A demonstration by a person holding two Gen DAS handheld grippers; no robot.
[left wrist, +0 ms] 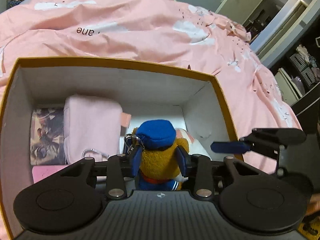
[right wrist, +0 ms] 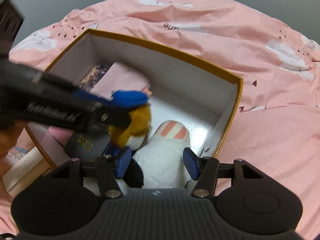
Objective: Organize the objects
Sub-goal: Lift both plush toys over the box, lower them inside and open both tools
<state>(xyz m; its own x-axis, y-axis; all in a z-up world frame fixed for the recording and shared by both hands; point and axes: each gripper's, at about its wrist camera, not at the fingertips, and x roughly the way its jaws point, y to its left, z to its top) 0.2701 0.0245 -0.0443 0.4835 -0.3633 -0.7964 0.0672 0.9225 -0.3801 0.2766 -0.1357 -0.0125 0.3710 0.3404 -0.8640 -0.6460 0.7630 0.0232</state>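
Closest to the left wrist camera, the left gripper (left wrist: 161, 158) has its two blue fingers pressed against the sides of a plush bear keychain (left wrist: 160, 156), a brown bear in a blue cap and sailor outfit. Its fingers are clamped on the toy's body, one at 9 o'clock and one at 3 o'clock of it. The bear stands upright between them, its long axis running toward 12 o'clock, cap farthest from the camera, with a metal key ring at its 10 o'clock.

Bear and gripper hang inside an open box (left wrist: 120, 60) with a mustard-yellow rim and white walls, sitting on a pink bedspread (left wrist: 140, 26) printed with white clouds. Below the bear, at its 3 o'clock, lies a white plush with pink stripes (right wrist: 170, 140). At the bear's 9 o'clock a pale pink pouch (left wrist: 92, 128) stands against the far wall, and a picture book (left wrist: 47, 136) lies beyond that at the box's left side. A dark booklet with gold lettering (right wrist: 84, 146) rests on the box floor under the bear in the right wrist view.

From the right wrist camera, the right gripper (right wrist: 156, 164) hovers over the white plush with its fingers apart and nothing between them; the bear sits at its 10 o'clock. The left gripper is plainly the nearer one, already holding the toy. Judging by this, the coming move is a release: the bear needs lowering toward the free floor between the pouch and the white plush.
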